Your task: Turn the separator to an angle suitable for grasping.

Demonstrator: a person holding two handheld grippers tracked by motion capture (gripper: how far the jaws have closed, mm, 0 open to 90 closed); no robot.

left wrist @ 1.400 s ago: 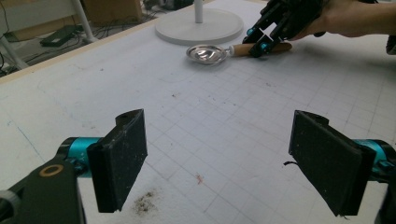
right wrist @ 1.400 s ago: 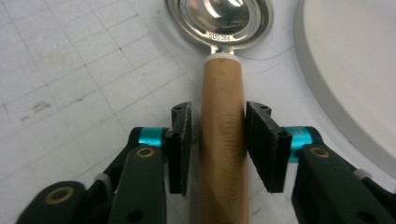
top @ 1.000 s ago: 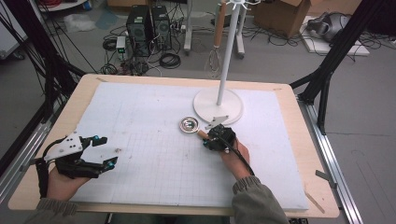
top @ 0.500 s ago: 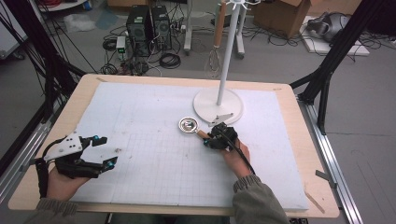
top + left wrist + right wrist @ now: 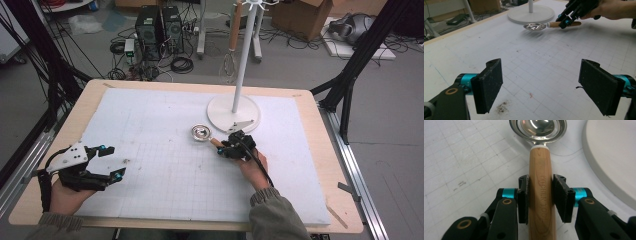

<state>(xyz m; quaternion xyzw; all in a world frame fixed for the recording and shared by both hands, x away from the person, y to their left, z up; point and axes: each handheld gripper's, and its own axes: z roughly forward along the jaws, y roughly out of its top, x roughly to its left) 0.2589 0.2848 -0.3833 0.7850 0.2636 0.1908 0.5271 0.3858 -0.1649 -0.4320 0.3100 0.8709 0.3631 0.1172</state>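
Right tongs [image 5: 540, 197] are clamped on the wooden handle of a ladle [image 5: 541, 170], pads pressing both sides approx. mid-handle; the handle runs straight up the right gripper view to a white collar and a shiny metal bowl. Writing burnt into the wood runs lengthwise: reads roughly "KITCHEN TOO…", last letters hidden behind the pads, so can't give the full wording. Small stamped text on the metal neck just above the collar is too small to read. In the high view the ladle [image 5: 202, 134] lies about mid-desk on the white gridded mat [image 5: 150, 130], bowl pointing away from the right tongs [image 5: 227, 149], just beside the round white base of a stand [image 5: 233, 108] w/ a thin white pole. In the left gripper view the ladle [image 5: 536, 26] shows far off, bowl near the mat w/ a soft shadow under it; can't tell if it touches. A whisk [image 5: 229, 65] w/ wooden handle hangs from the stand's top. Left tongs [image 5: 544, 87] are released, jaws wide apart w/ nothing between them, hovering low over the mat at the desk's [image 5: 90, 90] near left, well apart from the ladle; left tongs [image 5: 111, 161] point toward desk centre. Brownish smudge on the mat just below the left jaw.
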